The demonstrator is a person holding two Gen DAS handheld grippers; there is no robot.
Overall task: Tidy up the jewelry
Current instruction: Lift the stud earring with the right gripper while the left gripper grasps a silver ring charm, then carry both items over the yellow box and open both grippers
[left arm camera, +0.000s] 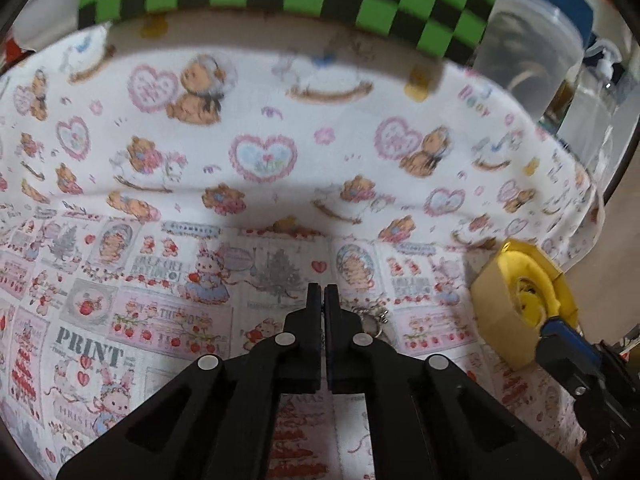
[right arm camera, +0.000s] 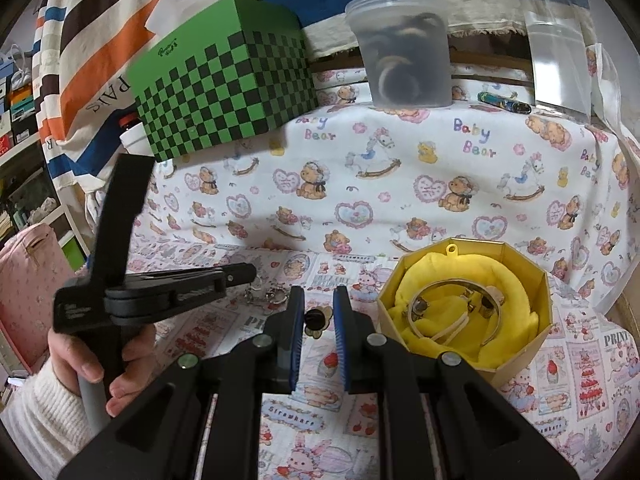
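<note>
**Left fingers pressed together by the silver jewelry; right fingers flank a small charm**

On the tabletop, over a cloth printed with bears and hearts (right arm camera: 400,184), an octagonal gold box lined with yellow fabric (right arm camera: 466,304) sits at the near right, with a silver bangle (right arm camera: 456,304) lying inside it. Left of the box, the left gripper (right arm camera: 244,274), held in a hand (right arm camera: 96,360) in a white knit sleeve, has its fingers pressed together, their tips at a small tangle of silver ring-and-chain jewelry (right arm camera: 266,294); whether a strand is pinched I cannot tell. The right gripper (right arm camera: 318,308) has its blue-padded fingers slightly apart on either side of a small black-and-gold charm (right arm camera: 316,322), clear of it. At the far edge stand a green-and-black checkered box (right arm camera: 228,80), a clear plastic tub (right arm camera: 404,48) and a clear pump bottle (right arm camera: 556,36).
</note>
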